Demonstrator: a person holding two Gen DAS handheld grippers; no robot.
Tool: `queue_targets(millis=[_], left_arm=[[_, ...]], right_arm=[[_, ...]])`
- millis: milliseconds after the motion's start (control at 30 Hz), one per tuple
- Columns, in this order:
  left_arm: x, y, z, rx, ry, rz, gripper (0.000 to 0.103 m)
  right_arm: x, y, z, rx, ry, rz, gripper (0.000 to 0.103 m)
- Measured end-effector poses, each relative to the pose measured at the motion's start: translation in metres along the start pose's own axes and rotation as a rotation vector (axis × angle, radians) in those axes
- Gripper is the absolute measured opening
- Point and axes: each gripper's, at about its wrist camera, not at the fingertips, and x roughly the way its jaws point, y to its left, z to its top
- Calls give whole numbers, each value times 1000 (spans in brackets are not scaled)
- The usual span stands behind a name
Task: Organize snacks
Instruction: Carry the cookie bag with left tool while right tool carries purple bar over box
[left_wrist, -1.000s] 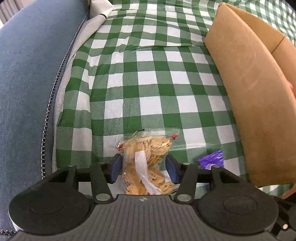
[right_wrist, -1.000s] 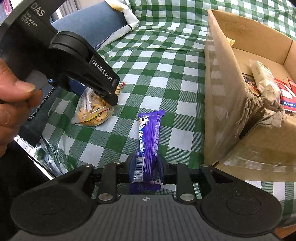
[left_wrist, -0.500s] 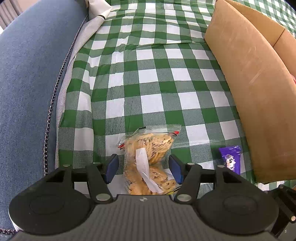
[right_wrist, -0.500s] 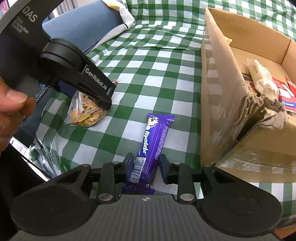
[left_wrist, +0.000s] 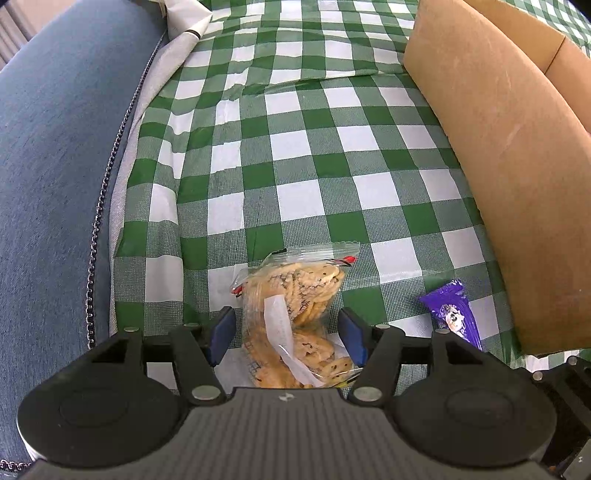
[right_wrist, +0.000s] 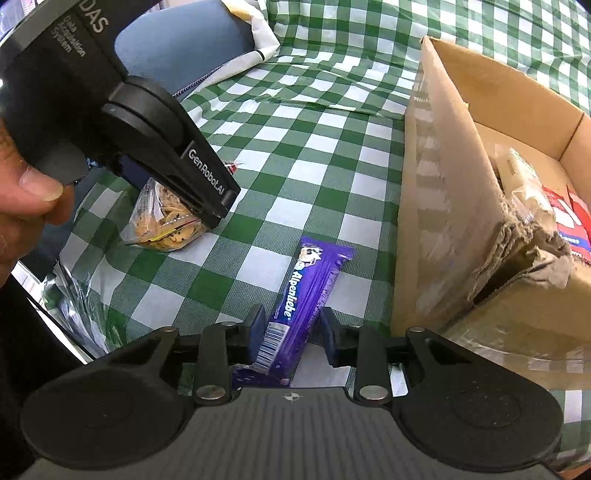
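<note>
Left wrist view, left to right: blue upholstered seat (left_wrist: 48, 166) with a beaded trim along its edge, then the green-and-white checked cloth (left_wrist: 314, 155). Left gripper (left_wrist: 288, 334) near centre, fingers spread wide either side of the clear cookie bag (left_wrist: 295, 325), gaps visible on both sides, not clamped. Bag lies on the cloth, cookies inside, white slip across its front, sealed top pointing far. Right of it, the tip of the purple candy bar (left_wrist: 452, 314) on the cloth, just beside the brown wall of the cardboard box (left_wrist: 498, 166) at far right.

Right wrist view, left to right: a hand (right_wrist: 26, 206) holds the black left tool, its fingers over the cookie bag (right_wrist: 166, 225) at near left. Centre near: right gripper (right_wrist: 291, 334), fingers parted with the purple "Alpenliebe" bar (right_wrist: 308, 295) lying between them on the cloth; left finger looks close to or touching the wrapper, right finger clear of it, no squeeze. Bar runs near to far, slightly angled right. Right: open cardboard box (right_wrist: 436, 206) with a torn near corner, holding a pale wrapped snack (right_wrist: 517, 173) and a red-and-white packet (right_wrist: 567, 218), both only partly visible.
</note>
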Motion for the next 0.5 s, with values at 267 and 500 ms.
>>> queue_targets(millis=[267, 500], left_arm=[[2, 0, -1, 10, 1, 6, 67], [2, 0, -1, 15, 1, 8, 66]], right_arm=[[-8, -2, 1, -15, -40, 0, 17], [-9, 0, 1, -20, -46, -3, 16]])
